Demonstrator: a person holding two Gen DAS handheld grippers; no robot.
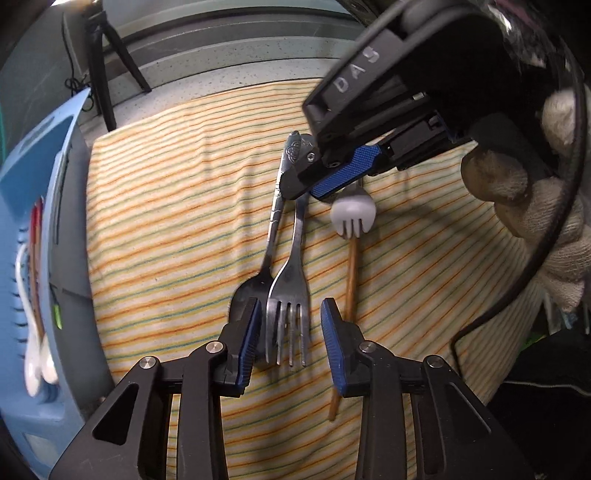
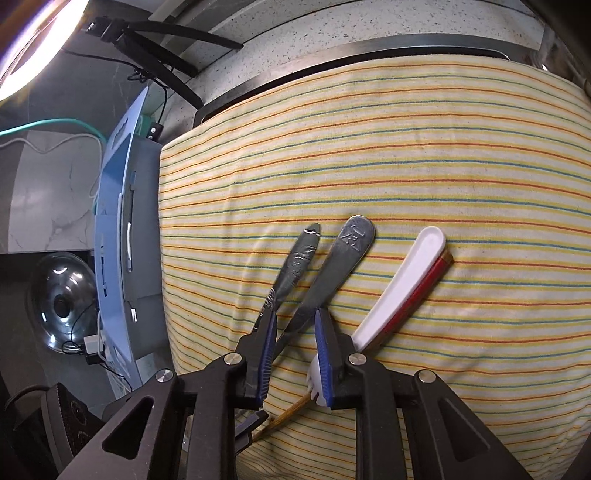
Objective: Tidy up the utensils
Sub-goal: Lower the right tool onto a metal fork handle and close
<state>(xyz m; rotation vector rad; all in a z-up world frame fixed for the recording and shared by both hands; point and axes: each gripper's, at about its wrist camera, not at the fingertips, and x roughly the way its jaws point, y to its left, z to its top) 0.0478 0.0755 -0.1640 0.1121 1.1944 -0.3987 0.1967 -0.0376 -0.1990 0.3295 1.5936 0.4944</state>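
A metal fork (image 1: 291,291) lies on the striped cloth (image 1: 166,206), which covers the tabletop, its tines between the parted blue pads of the left hand-held gripper (image 1: 290,332), which grips nothing. Touching the fork's left side is a metal spoon (image 1: 258,280); just right of it lie a white plastic fork (image 1: 354,216) and a wooden chopstick (image 1: 351,280). The right hand-held gripper (image 2: 295,354), jaws apart, straddles the fork's handle without closing. A blue utensil rack (image 1: 44,192) stands left of the cloth

Kitchen: speckled countertop (image 2: 332,33), pot lid (image 2: 61,299).
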